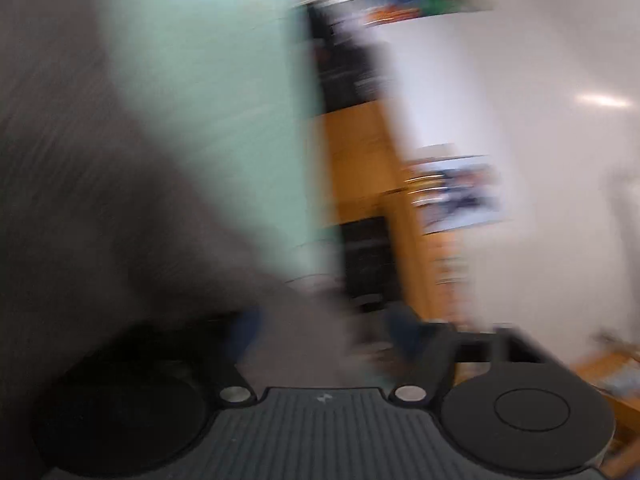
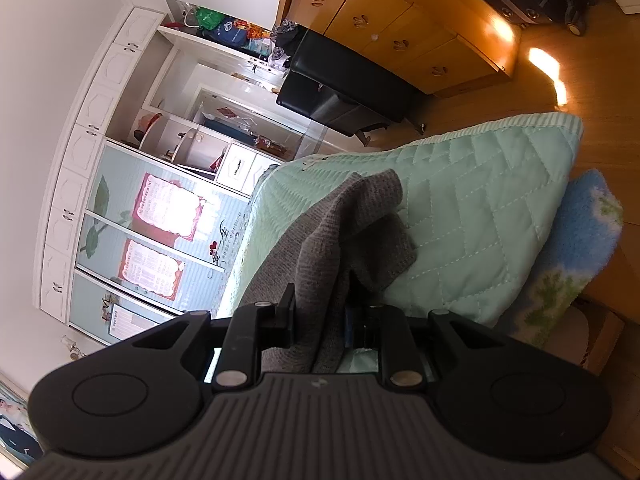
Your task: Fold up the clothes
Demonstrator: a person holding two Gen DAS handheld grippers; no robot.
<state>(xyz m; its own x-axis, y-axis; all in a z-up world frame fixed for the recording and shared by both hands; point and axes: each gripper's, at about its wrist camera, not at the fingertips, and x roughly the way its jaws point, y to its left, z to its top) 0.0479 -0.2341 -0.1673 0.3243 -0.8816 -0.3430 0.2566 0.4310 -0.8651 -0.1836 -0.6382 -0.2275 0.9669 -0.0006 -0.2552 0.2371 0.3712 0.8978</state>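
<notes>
A grey knitted sweater is pinched in the right tongs: its cloth runs down between the two black fingers, which are drawn in against it, and the rest of the garment trails forward and away from the tongs onto a bed covered by a pale green quilted bedspread. In the right wrist view the whole room is tipped sideways, so the tongs are turned well off level. From the grip, the sweater's long axis runs straight ahead along the line of the fingers, with a bunched fold and what looks like a sleeve end lying to the right of that line on the quilt. A blue and green fleecy blanket hangs at the bed's far right edge, apart from the sweater. The left wrist view is heavily smeared by motion. Grey fabric fills its left side and reaches down between the fingers of the left tongs, with the green bedspread behind it and a wooden cabinet to the right. Whether the left tongs are gripping the cloth or merely have it draped across them, I cannot tell, nor whether their fingers are apart. By my reading both hands are at the garment, the right one with the sure hold. How many folds the sweater already carries cannot be judged, since most of it is bunched.
</notes>
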